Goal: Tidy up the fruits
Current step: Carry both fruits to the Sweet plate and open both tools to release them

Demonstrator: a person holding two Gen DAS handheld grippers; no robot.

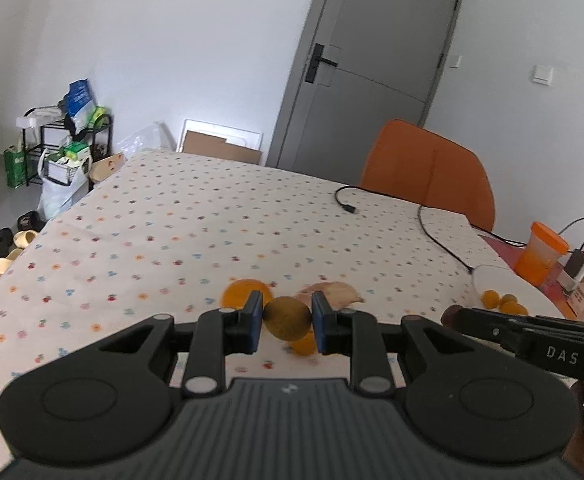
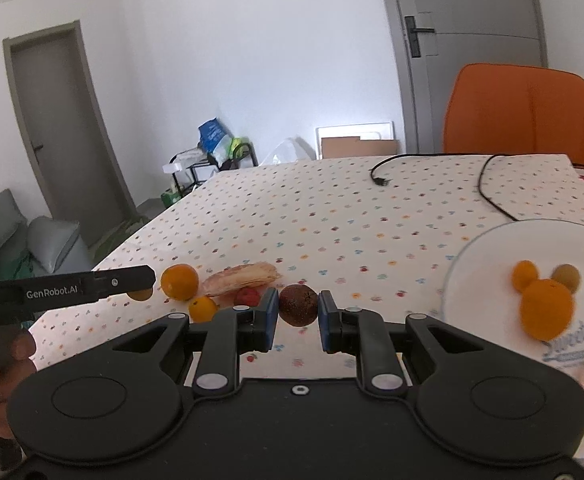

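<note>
The left gripper (image 1: 286,325) clamps a brownish-green kiwi (image 1: 287,318) between its blue pads, with both pads pressed against the fruit's sides and the fruit raised above the tablecloth (image 1: 172,224). Behind the kiwi lies a large orange (image 1: 240,292), and a smaller orange fruit (image 1: 303,345) shows just under the kiwi, between the fingers. A pale, pinkish crumpled wrapper (image 1: 333,293) rests on the cloth just beyond the right finger.

The right gripper (image 2: 298,311) holds a dark brown, rough-skinned round fruit (image 2: 298,304), its pads closed onto either side. To the left of it on the cloth sit a small red fruit (image 2: 247,296), a small orange citrus (image 2: 202,308) and the large orange (image 2: 179,281), with the wrapper (image 2: 240,277) lying behind the red fruit. In the right wrist view the left gripper's body enters from the left edge, gripped by the person's left hand (image 2: 0,376), and a dark round shape hangs below its tip, too blurred to name.

At the right stands a clear glass bowl (image 2: 475,252) with three fruits in it: a big orange (image 2: 547,310), a small orange one (image 2: 525,275) touching it, and a dull yellow-green one (image 2: 567,277) behind.

Farther back a black cable (image 2: 487,188) trails across the flowered tablecloth, its plug end lying loose. An orange chair (image 2: 523,116) stands at the far edge of the table, a grey door (image 1: 375,56) behind it, and an orange-lidded plastic container (image 1: 541,254) sits near the bowl at the right.
</note>
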